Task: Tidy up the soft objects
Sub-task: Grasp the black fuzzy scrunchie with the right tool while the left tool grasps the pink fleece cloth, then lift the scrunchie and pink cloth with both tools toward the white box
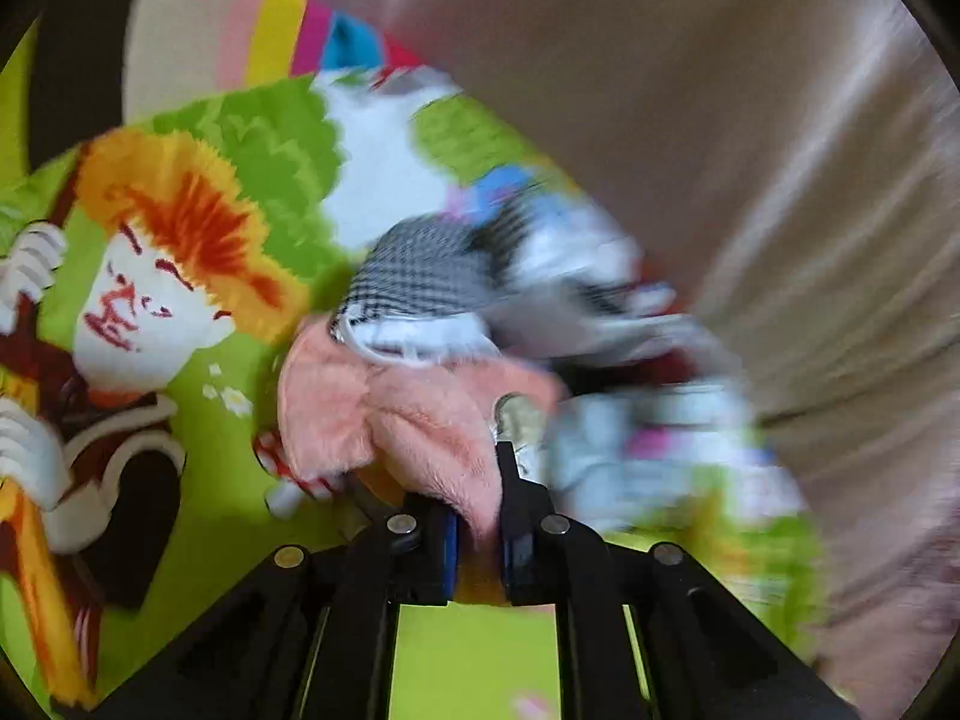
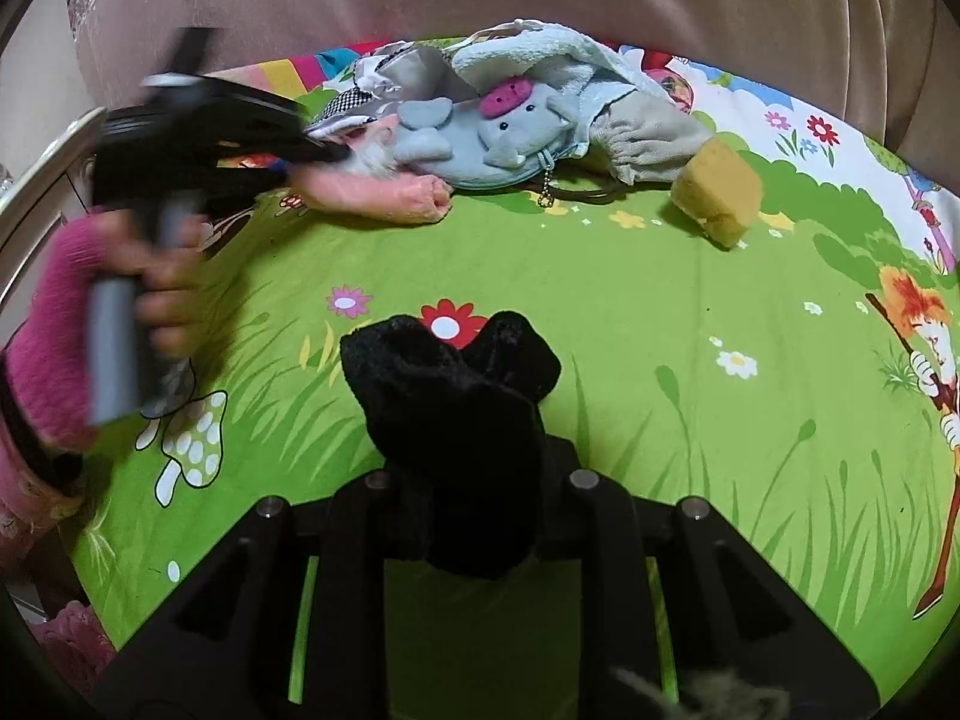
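Left gripper (image 1: 477,531) clamped on the pink fleece piece (image 1: 414,420), at the near-left edge of the pile (image 2: 516,120) on the far side of the green cartoon sheet (image 2: 600,300). The left view is motion-blurred. Right gripper (image 2: 474,516) clenched on a black plush item (image 2: 456,396), held over open sheet, well apart from the pile. Yellow sponge (image 2: 717,192) sits right of the pile.

Judgement: the fleece runs under the checked cloth (image 1: 414,264); draw it out low and slowly so nothing drags along.
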Available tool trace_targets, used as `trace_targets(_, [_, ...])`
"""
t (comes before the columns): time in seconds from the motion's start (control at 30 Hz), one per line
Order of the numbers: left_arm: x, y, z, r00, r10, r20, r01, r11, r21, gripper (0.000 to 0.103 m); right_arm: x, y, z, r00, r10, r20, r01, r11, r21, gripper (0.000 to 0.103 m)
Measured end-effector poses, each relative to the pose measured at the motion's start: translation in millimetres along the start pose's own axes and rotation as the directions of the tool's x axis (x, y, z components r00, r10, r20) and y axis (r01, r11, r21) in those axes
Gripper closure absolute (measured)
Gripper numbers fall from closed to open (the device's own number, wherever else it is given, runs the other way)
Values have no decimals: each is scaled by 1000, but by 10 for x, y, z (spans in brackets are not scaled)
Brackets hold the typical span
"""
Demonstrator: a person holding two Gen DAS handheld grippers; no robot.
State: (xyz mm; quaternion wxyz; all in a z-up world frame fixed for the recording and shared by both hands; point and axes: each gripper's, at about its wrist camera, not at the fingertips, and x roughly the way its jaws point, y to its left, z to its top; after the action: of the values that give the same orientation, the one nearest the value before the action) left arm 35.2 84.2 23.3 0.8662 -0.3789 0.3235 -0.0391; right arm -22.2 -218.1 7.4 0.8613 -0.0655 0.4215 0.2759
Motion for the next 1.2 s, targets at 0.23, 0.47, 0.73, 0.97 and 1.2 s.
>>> trace_targets(0.23, [-1213, -449, -244, 978, -184, 99, 151, 949, 275, 74, 12, -3, 6, 1000, -4, 0, 4, 1000, -1, 77])
trace_targets(0.47, [-710, 54, -388, 995, 96, -12, -94, 987, 132, 14, 12, 43, -1, 1000, -25, 0, 25, 1000, -16, 77])
trace_targets(0.73, [-458, 1, -624, 968, 188, -165, -165, 976, 143, 12, 10, 21, 1, 1000, -14, 0, 14, 1000, -9, 77])
trace_targets(0.97, [-74, -374, -713, 916, 389, -95, -336, 876, 347, 7, 6, 24, 3, 1000, -15, 0, 15, 1000, -8, 77])
trace_targets(1.2, [-317, -377, -854, 964, 222, -149, -144, 899, 414, 92, 0, -5, 4, 1000, 13, 4, -13, 1000, 21, 77])
